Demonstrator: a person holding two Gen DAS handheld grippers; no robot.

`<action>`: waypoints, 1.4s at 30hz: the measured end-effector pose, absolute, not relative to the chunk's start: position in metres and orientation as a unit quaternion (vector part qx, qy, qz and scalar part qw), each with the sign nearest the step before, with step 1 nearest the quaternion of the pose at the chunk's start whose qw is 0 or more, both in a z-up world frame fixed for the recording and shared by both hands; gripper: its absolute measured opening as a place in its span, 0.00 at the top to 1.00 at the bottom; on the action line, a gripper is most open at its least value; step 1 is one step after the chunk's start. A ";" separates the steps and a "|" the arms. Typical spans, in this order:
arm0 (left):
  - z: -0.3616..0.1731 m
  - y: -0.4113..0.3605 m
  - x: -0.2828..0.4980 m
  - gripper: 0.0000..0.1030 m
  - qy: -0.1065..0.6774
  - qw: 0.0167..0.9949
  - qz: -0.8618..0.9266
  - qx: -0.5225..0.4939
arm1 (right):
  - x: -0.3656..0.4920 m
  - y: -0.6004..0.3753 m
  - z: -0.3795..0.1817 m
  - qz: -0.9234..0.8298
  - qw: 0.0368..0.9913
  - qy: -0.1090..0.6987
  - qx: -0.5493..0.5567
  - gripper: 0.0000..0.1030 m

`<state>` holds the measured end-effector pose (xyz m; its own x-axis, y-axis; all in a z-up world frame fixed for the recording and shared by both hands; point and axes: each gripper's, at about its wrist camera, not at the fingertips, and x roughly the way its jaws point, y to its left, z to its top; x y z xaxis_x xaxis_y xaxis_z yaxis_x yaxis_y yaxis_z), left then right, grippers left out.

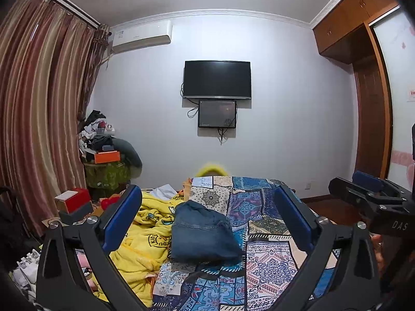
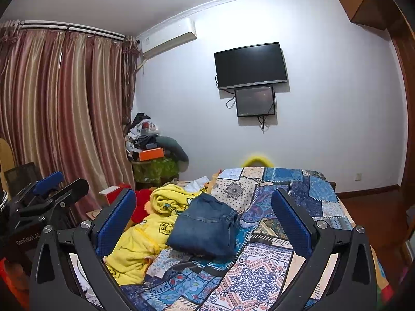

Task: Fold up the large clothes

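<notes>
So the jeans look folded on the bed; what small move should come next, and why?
Probably draw both claws back from the jeans. They lie as a compact folded bundle on the bedspread, and the left claw and right claw stand wide open, holding nothing, so little folding seems left.

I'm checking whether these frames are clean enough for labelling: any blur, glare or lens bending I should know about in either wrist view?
Left wrist view: sharp on the folded jeans, but fisheye bows the curtains and darkens the corners; ceiling glare at top centre; the yellow object behind the bed is blurred. Right wrist view: same bending, the TV looks tilted; jeans crisp, no glare.
</notes>
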<state>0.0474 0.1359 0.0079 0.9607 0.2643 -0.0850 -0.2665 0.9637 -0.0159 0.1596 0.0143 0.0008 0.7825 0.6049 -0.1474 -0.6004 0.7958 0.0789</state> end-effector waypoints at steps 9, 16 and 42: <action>0.005 0.136 0.048 0.01 0.044 0.990 0.130 -0.011 | 0.156 0.011 0.002 0.316 0.945 0.082 0.014 0.00; 0.005 0.140 0.051 0.01 0.049 0.991 0.124 -0.011 | 0.157 0.007 0.002 0.315 0.945 0.084 0.016 0.00; 0.000 0.147 0.070 0.01 0.081 0.992 0.097 -0.015 | 0.161 0.002 0.000 0.297 0.950 0.099 0.019 0.00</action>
